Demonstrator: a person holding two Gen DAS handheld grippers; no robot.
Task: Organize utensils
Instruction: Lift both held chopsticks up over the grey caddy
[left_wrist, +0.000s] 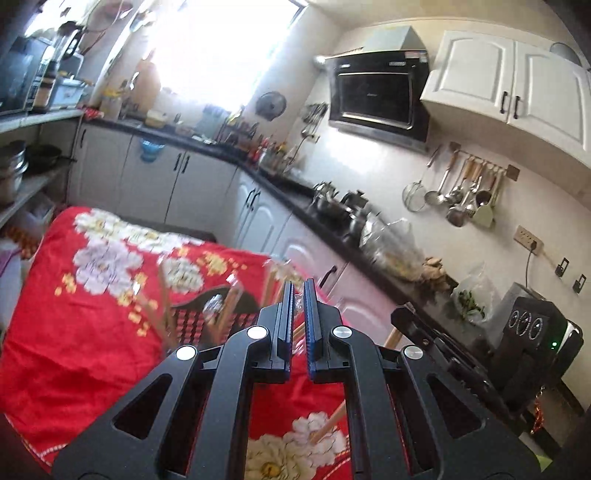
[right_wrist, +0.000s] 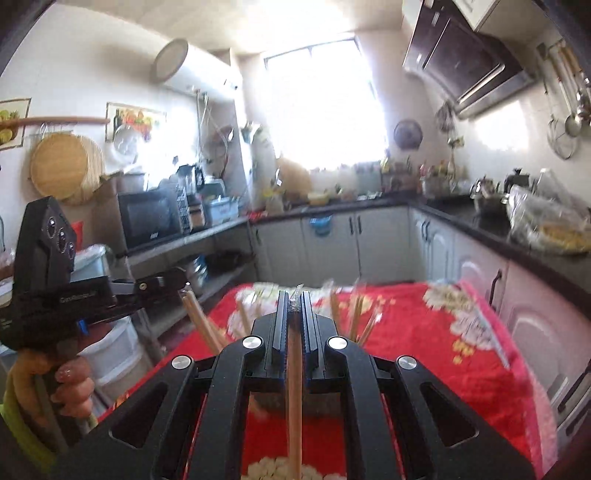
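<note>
My left gripper (left_wrist: 299, 286) is shut on wooden chopsticks (left_wrist: 328, 424) in a clear wrapper, which hang down beneath its fingers. In the right wrist view the same gripper (right_wrist: 181, 278) sits at the left in a person's hand (right_wrist: 70, 384), with its chopsticks (right_wrist: 201, 325) slanting down. My right gripper (right_wrist: 294, 295) is shut on another wrapped chopstick (right_wrist: 294, 398) that runs back between its fingers. Both grippers are raised above a table with a red floral cloth (left_wrist: 74, 295). Below them a dark holder (left_wrist: 192, 321) holds several more chopsticks (right_wrist: 354, 317), blurred.
A black countertop (left_wrist: 332, 236) with kettles, pots and a filled plastic bag runs along the right over white cabinets (right_wrist: 476, 273). Ladles hang on a wall rail (left_wrist: 476, 173). On the left, shelves carry a microwave (right_wrist: 151, 221) and pans.
</note>
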